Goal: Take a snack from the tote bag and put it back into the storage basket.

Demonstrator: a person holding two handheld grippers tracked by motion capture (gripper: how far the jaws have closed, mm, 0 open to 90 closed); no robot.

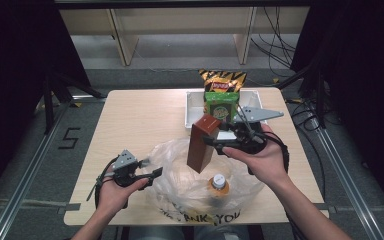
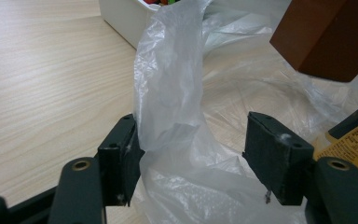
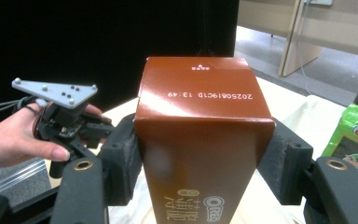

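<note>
My right gripper (image 1: 211, 143) (image 3: 200, 161) is shut on a tall brown Oreo box (image 1: 201, 142) (image 3: 200, 135), its pads pressing on both sides. The box hangs tilted above the mouth of a clear plastic bag (image 1: 180, 172) (image 2: 168, 70); its lower corner (image 2: 326, 37) shows in the left gripper view. Inside the bag stands a bottle (image 1: 218, 183) with a white cap and an orange label (image 2: 349, 140). My left gripper (image 1: 156, 172) (image 2: 193, 158) is at the bag's left rim. Its jaws stand wide apart, and a fold of the plastic lies between them against the left pad.
A white tray (image 1: 192, 107) (image 2: 121, 18) stands at the back right of the wooden table (image 1: 130, 120). It holds a yellow-black chip bag (image 1: 223, 80) and a green snack bag (image 1: 221, 106) (image 3: 354, 135). Dark stands and cables surround the table.
</note>
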